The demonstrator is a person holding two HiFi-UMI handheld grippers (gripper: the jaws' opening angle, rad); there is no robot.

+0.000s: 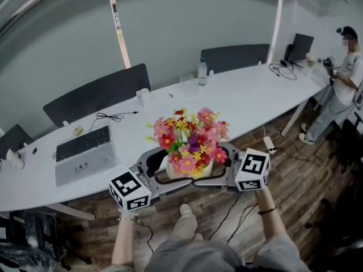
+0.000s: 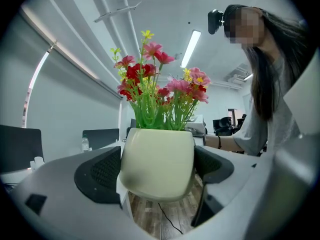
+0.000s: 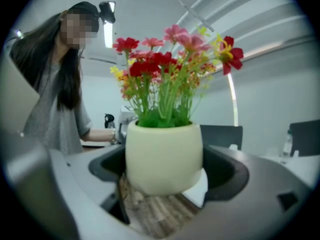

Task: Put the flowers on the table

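A cream pot (image 1: 190, 169) of red, pink and yellow flowers (image 1: 190, 134) hangs in the air over the wooden floor, just in front of the long white table (image 1: 249, 98). My left gripper (image 1: 169, 173) clamps the pot from the left and my right gripper (image 1: 219, 166) from the right. In the left gripper view the pot (image 2: 157, 164) fills the gap between the dark jaw pads (image 2: 100, 173), with the flowers (image 2: 160, 89) upright above. The right gripper view shows the same pot (image 3: 164, 156) pressed between its pads (image 3: 227, 171).
On the table lie a black keyboard (image 1: 83, 143) on a grey box (image 1: 85, 164), a cable (image 1: 110, 117) and a water bottle (image 1: 202, 71). Dark chairs (image 1: 99, 98) stand behind it. A person (image 1: 340, 84) stands at the far right. Cables and a power strip (image 1: 269, 145) lie on the floor.
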